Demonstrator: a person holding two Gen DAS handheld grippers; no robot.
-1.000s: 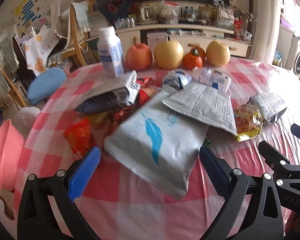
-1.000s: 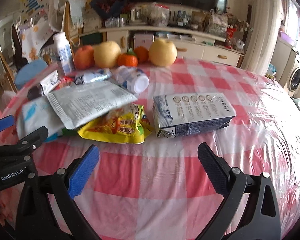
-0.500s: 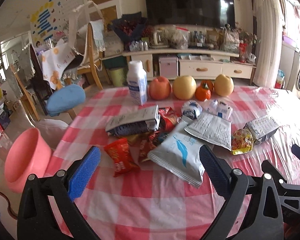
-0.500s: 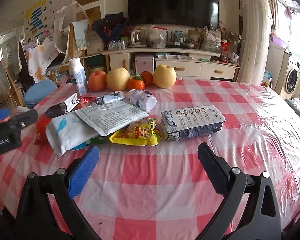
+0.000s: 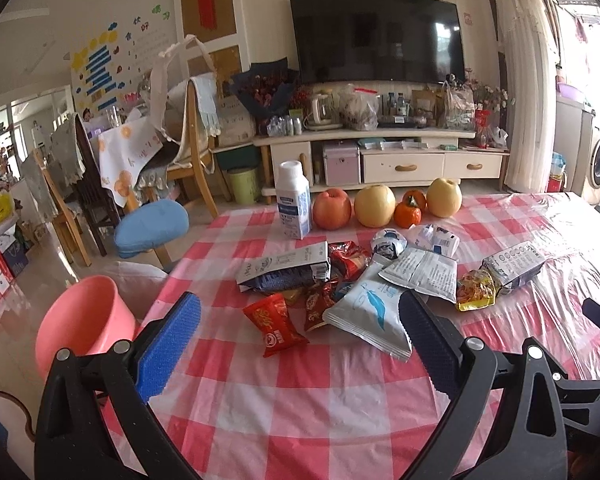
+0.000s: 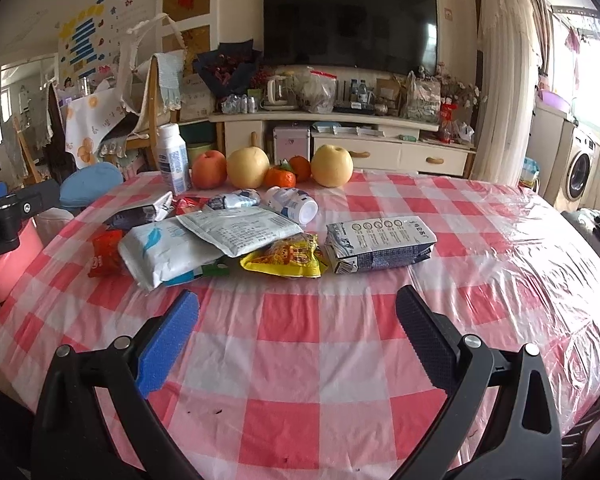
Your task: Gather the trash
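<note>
Pink bin: round pink plastic bucket stands beside the table's left edge, below tabletop level; likely the drop point for trash.
Left gripper: jaws wide apart, nothing held; has pulled back and risen, so the pile that filled its view a second ago now sits well ahead.
Trash pile: red foil snack packet nearest, just left of the white pouch with blue feather print; grey-white printed sachet overlaps that pouch; yellow crinkled wrapper touches the flattened blue-white milk carton at right; nothing collected yet.
Keepers: upright white bottle and a row of fruit behind the pile; probably not trash.
Right gripper: jaws wide apart, empty; also withdrawn, with bare red-and-white checked tablecloth between it and the carton.
Change: both tools retreated together; pile unmoved; reads as a survey pause before the first pick.
</note>
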